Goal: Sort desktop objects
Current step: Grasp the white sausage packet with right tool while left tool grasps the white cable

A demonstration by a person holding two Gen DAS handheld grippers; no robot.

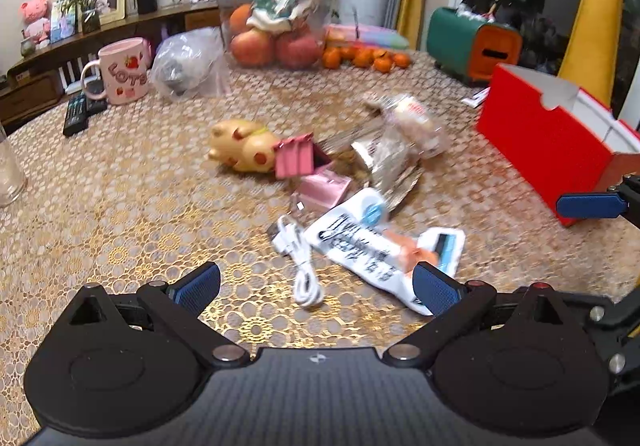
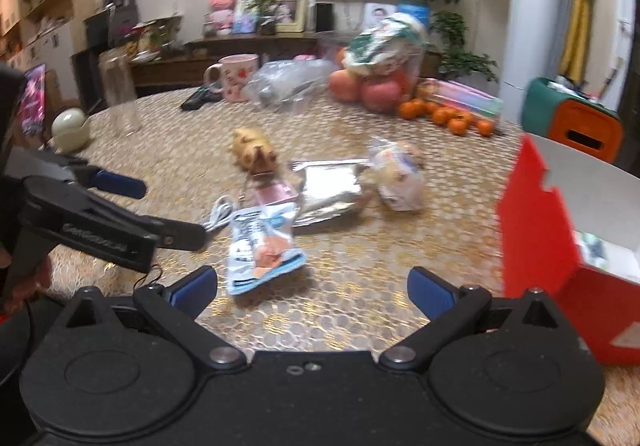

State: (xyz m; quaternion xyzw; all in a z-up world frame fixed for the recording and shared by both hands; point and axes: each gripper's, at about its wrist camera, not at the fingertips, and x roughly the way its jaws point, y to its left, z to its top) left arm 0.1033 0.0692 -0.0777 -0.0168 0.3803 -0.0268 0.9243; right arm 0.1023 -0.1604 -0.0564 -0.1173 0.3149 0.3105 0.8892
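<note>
None of the clutter looks sorted: snack packet point(image 2: 262, 246), cable point(image 1: 301, 266), toy point(image 1: 244, 146) lie outside the red box point(image 1: 548, 142); both grippers' fingers point(image 1: 198, 282) point(image 2: 430, 292) spread, empty.

Table point(image 1: 120, 206), gold lace cloth: red box point(image 1: 548, 150), mug point(image 1: 122, 72), snack packets point(image 1: 360, 242), cable point(image 1: 300, 262).

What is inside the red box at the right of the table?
The red box is open at the top, with white inner walls. Something pale and partly printed lies at its bottom, too blurred to identify. Its red front wall hides most of the interior.
</note>
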